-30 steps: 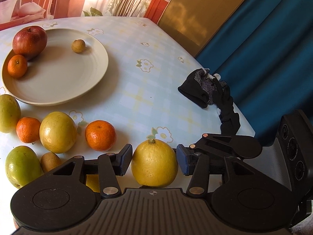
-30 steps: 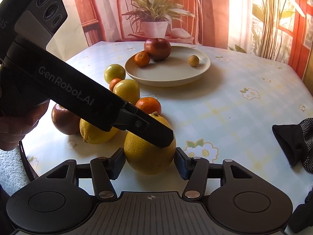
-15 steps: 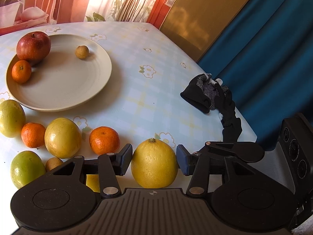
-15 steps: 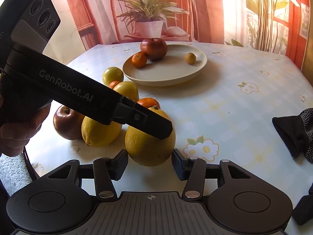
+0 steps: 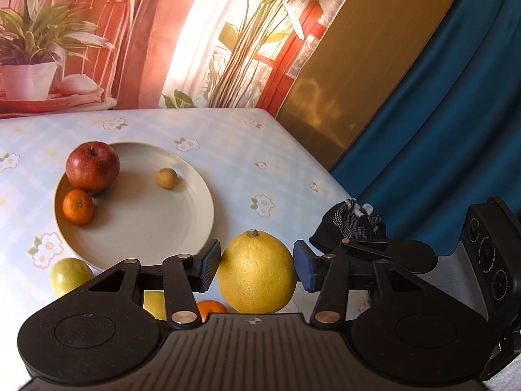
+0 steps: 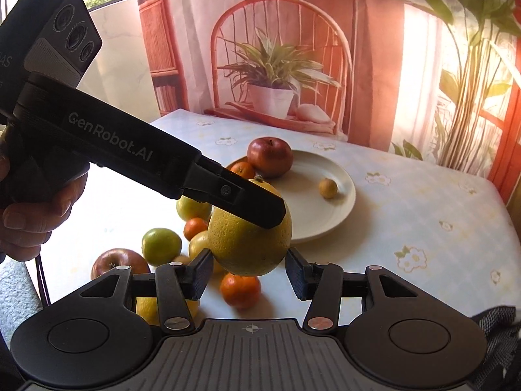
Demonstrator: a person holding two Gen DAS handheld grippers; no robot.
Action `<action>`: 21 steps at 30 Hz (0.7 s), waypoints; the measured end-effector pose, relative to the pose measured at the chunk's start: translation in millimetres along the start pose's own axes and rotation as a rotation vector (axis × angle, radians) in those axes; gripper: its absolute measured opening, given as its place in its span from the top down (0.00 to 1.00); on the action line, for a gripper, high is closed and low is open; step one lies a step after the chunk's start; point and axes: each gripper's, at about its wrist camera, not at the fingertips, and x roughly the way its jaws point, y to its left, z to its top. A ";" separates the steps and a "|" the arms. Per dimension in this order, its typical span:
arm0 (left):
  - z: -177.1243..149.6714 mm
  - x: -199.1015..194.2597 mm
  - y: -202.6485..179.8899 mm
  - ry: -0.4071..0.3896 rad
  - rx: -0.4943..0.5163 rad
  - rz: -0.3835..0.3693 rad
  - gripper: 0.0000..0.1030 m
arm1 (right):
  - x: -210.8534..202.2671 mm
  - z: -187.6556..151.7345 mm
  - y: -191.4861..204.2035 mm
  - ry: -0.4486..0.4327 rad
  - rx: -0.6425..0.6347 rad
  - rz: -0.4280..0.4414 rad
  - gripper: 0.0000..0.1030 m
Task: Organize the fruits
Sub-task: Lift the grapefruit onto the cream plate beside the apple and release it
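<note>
Both the left gripper point(image 5: 256, 268) and right gripper point(image 6: 249, 272) are clamping the large yellow citrus point(image 5: 256, 272), narrowly parted; carrying it level toward the plate point(image 5: 182, 228) is keeping it secure.

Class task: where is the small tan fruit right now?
The small tan fruit lies alone on the plate, right of the red apple in the left wrist view.

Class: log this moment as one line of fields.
left tongs: shut on yellow citrus | right tongs: jaws just been closing, pads on same citrus | citrus: held above table, near side of plate
</note>
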 end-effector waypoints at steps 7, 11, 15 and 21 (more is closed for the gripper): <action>37.8 10.7 18.0 -0.024 0.006 0.042 0.50 | 34.5 39.3 -13.0 -0.012 -0.055 0.004 0.56; 58.6 22.6 30.9 -0.033 0.005 0.068 0.50 | 61.7 60.4 -28.3 -0.023 -0.058 0.008 0.56; 79.3 40.3 50.7 -0.026 -0.025 0.088 0.50 | 92.5 75.9 -45.4 -0.021 -0.051 0.013 0.56; 94.0 73.3 79.7 0.025 -0.078 0.108 0.50 | 139.7 83.0 -63.1 0.024 -0.054 0.010 0.56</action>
